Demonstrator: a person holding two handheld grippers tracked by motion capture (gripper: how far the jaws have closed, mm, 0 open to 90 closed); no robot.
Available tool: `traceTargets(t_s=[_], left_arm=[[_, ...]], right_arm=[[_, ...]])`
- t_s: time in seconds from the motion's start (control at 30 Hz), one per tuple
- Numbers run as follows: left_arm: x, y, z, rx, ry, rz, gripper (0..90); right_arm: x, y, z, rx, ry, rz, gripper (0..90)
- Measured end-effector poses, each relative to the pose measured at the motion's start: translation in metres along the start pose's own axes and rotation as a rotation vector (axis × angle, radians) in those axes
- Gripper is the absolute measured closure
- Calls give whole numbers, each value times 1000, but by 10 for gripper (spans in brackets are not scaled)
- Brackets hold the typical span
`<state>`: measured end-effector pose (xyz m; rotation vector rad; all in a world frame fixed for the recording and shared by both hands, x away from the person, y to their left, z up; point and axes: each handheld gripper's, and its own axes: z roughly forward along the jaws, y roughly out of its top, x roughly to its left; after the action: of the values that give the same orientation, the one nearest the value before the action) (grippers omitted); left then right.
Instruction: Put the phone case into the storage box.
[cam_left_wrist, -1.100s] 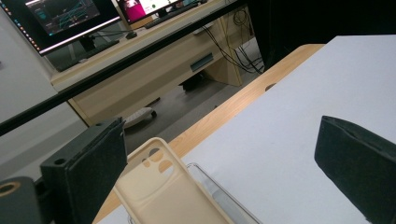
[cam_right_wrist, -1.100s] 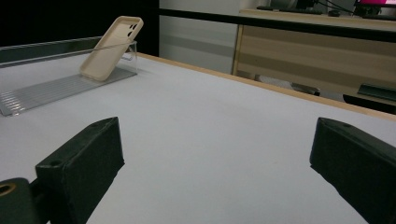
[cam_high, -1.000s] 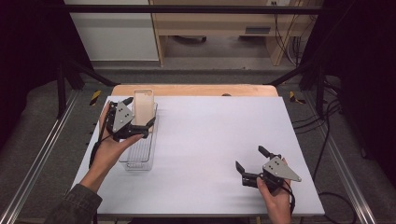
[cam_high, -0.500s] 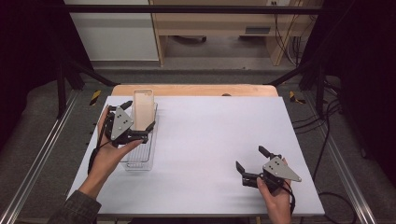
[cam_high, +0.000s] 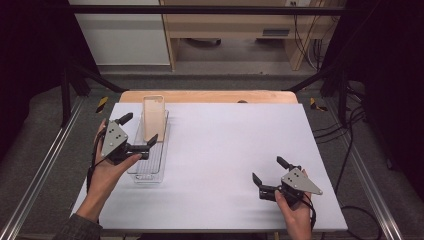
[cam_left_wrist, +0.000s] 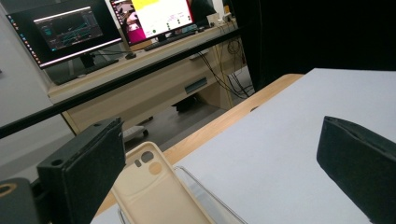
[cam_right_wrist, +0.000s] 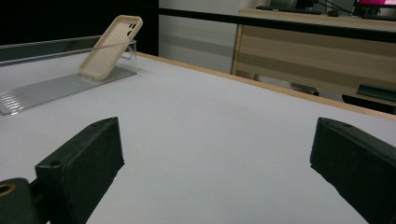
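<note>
A beige phone case (cam_high: 154, 117) leans upright against the far end of a clear plastic tray (cam_high: 150, 167) at the table's left. My left gripper (cam_high: 138, 130) is open just left of the case, with one jaw over the tray and nothing between the jaws. In the left gripper view the case (cam_left_wrist: 154, 191) rises between the spread jaws of the left gripper (cam_left_wrist: 224, 163), with its camera cutout at the top. My right gripper (cam_high: 270, 170) is open and empty near the front right. From the right gripper (cam_right_wrist: 217, 168) the case (cam_right_wrist: 109, 46) and tray (cam_right_wrist: 56, 86) show far off.
The white table top (cam_high: 235, 135) has a wooden strip (cam_high: 210, 96) along its far edge. A desk with lit monitors (cam_left_wrist: 154, 16) stands beyond it. Metal frame rails (cam_high: 40, 170) run along both sides, and cables (cam_high: 345, 130) lie on the floor at right.
My left gripper has drawn back a little toward the person and to the left, away from the leaning case. The right gripper has stayed put.
</note>
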<state>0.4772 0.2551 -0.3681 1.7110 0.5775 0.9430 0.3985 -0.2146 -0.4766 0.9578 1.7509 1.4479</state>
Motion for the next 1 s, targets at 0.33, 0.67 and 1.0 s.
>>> traceTargets(t_s=[0.33, 0.67, 1.0], left_arm=[[5, -8, -21, -44, -2, -57, 10], [6, -20, -39, -80, -8, -113, 10], [7, -33, -54, -97, 8, -165, 10]], right_arm=[[0, 0, 0, -1, 0, 1, 27], [0, 0, 0, 0, -1, 1, 27], [-1, 0, -1, -2, -2, 2, 27]])
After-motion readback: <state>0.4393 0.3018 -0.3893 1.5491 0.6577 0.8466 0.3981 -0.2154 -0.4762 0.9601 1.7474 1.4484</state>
